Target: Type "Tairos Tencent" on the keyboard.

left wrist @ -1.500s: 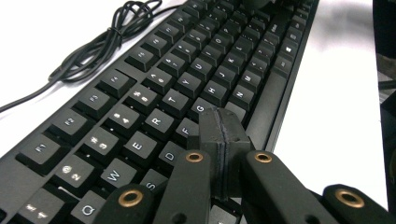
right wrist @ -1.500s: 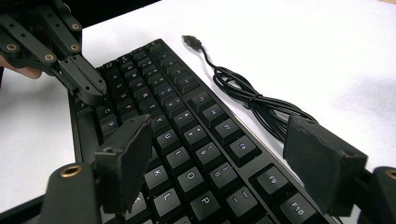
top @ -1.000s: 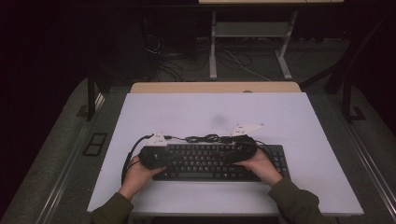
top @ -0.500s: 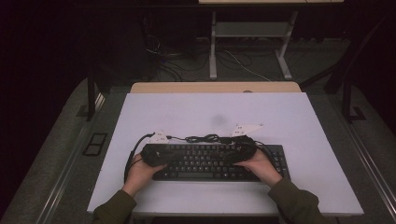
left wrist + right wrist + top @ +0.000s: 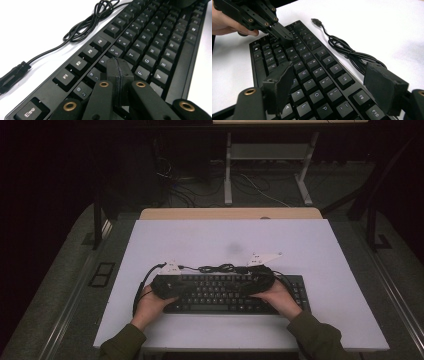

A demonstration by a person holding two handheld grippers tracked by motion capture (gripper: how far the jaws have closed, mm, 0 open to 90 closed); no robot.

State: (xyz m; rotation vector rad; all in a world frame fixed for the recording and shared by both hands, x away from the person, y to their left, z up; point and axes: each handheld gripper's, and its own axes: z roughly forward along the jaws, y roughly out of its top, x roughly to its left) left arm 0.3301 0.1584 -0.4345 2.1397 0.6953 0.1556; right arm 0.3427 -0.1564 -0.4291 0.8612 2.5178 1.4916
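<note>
Left tongs [image 5: 119,65] closed empty over keyboard [image 5: 140,47]; right tongs [image 5: 332,82] gape wide.

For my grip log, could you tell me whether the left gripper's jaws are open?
No, the left gripper has its black jaws pressed together above the black keyboard.

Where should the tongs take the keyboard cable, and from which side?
Take the cable at its bundled coil, the thickest part, lying loose on the table just behind the keyboard. Come from above with the open right tongs, jaws straddling the bundle across its run. The single strand toward the plug lies flat and thin, likely harder to pinch.
</note>
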